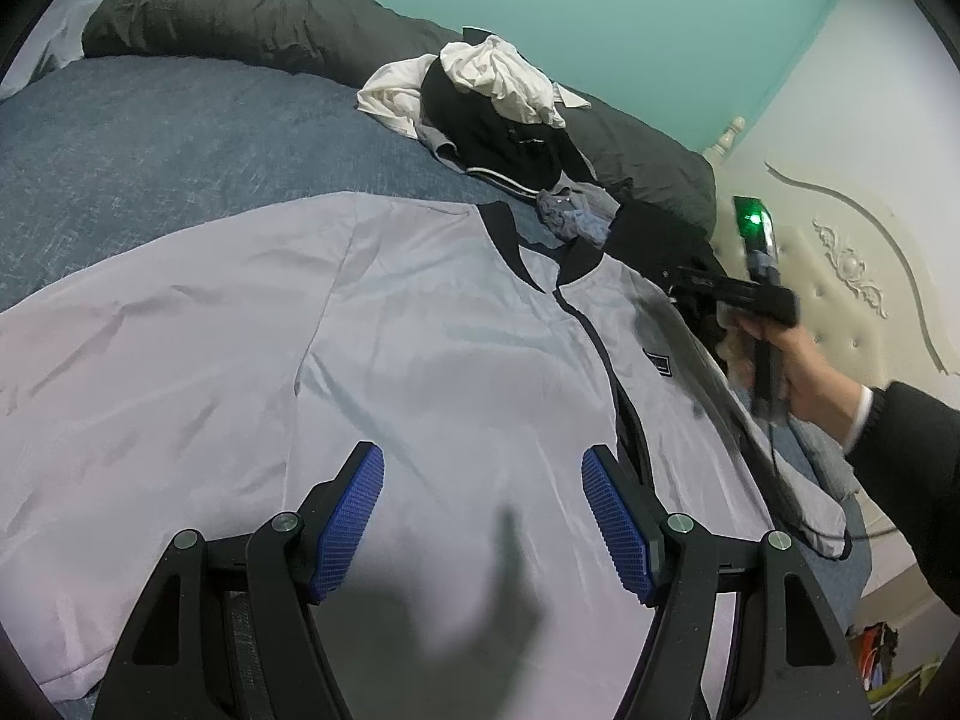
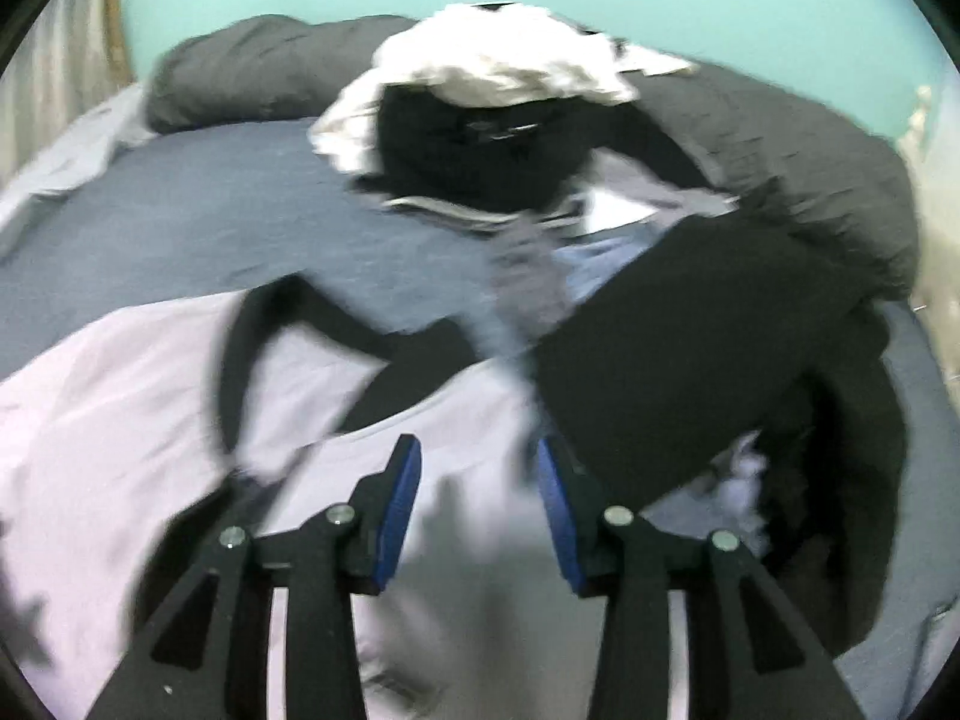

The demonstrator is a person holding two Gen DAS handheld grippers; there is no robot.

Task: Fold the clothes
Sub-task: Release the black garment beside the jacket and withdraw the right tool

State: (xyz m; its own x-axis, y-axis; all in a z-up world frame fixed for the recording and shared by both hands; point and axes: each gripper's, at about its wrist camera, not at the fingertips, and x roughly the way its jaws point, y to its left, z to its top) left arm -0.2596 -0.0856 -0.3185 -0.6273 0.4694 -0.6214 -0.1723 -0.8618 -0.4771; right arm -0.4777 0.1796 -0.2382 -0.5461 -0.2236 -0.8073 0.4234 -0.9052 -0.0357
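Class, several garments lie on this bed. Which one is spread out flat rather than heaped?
The light grey jacket with the dark collar, lying open and smooth under the left claw. The white and black clothes behind it sit crumpled in a pile.

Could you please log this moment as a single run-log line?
stage: jacket flat on bed | left tongs: open above jacket, empty | right tongs: open, empty | unfolded pile behind

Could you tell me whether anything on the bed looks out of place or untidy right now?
Yes. Behind the flat grey jacket, a heap of unfolded clothes is piled against the dark duvet, white garment crumpled on top. The jacket's collar lies open and uneven.
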